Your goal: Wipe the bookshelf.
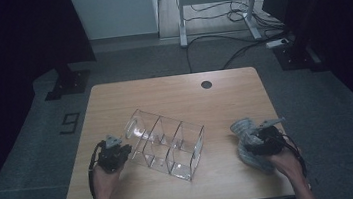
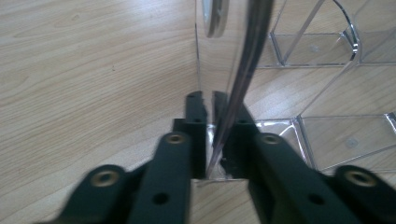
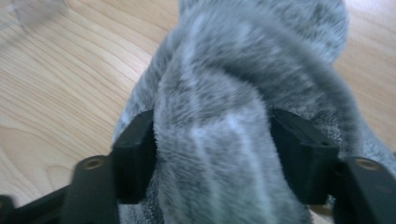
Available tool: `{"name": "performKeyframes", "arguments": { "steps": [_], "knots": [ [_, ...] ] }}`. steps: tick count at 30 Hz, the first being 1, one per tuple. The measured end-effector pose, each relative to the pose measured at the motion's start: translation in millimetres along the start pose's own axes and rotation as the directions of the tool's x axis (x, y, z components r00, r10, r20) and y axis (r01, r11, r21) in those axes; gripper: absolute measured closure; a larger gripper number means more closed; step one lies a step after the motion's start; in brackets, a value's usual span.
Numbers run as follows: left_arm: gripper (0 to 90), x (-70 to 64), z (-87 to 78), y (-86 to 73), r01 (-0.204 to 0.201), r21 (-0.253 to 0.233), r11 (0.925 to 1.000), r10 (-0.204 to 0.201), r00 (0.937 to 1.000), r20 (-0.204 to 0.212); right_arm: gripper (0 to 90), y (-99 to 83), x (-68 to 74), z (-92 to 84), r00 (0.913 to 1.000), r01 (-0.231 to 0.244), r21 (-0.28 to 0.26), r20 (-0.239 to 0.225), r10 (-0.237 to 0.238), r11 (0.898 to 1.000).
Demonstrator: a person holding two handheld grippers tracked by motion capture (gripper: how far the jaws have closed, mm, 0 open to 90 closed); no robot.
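The left gripper [image 2: 208, 100] is standing with its jaws drawn close on either side of a thin clear wall of the clear organiser [image 1: 167, 143], at that box's near-left corner; whether the pads are actually pressing on the wall I cannot tell, as a narrow gap is showing beside it. The right gripper [image 3: 212, 154] is clasping the grey fluffy cloth [image 3: 243, 93], a thick fold of which is bulging up between its two jaws and pressing against both.

In the high view the left gripper [image 1: 114, 154] is sitting at the left end of the organiser, which is lying slantwise across the middle of the wooden table [image 1: 173, 92], its compartments running from far left to near right. The cloth [image 1: 246, 137] is resting on the table's right side, well apart from the organiser, with the right gripper [image 1: 264, 140] on it.
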State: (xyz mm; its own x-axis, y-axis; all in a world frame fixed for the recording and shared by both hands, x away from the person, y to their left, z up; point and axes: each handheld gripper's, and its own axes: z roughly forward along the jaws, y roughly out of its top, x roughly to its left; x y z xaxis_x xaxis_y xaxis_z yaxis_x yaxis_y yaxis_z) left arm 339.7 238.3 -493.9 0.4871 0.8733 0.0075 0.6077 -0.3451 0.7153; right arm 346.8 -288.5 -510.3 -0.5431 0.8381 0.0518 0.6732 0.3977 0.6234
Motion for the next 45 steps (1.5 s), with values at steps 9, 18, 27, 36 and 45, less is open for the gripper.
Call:
{"name": "performKeyframes", "arguments": {
  "steps": [9, 18, 27, 36, 45],
  "knots": [
    [59.9, -1.5, -14.4, -1.3, 0.004, -0.044, 0.9990, -0.004, 1.0000, -0.005, 17.3, 17.1, 10.3, -18.4, 0.9960, 0.042, -0.089, -0.075, -0.049, 0.995],
    [67.9, -5.2, -27.1, 2.3, -0.009, -0.077, 0.9970, 0.008, 0.9998, -0.016, 14.0, 34.2, 23.8, -20.6, 0.9759, 0.070, -0.142, -0.195, -0.098, 0.987],
    [82.6, -6.2, -28.1, 4.7, -0.018, -0.052, 0.9985, 0.015, 0.9984, -0.055, 13.3, 60.9, 51.4, -14.8, 0.9494, 0.128, -0.184, -0.262, -0.174, 0.975],
    [85.7, -1.1, -24.5, 8.7, -0.011, -0.044, 0.9990, 0.010, 0.9994, -0.032, 15.0, 79.5, 68.2, -6.7, 0.9346, 0.150, -0.197, -0.291, -0.204, 0.969],
    [85.1, 5.2, -15.6, 19.5, -0.013, -0.024, 0.9996, 0.012, 0.9991, -0.040, 16.6, 96.4, 81.0, 1.3, 0.9042, 0.192, -0.211, -0.342, -0.256, 0.959]
  ]
}}
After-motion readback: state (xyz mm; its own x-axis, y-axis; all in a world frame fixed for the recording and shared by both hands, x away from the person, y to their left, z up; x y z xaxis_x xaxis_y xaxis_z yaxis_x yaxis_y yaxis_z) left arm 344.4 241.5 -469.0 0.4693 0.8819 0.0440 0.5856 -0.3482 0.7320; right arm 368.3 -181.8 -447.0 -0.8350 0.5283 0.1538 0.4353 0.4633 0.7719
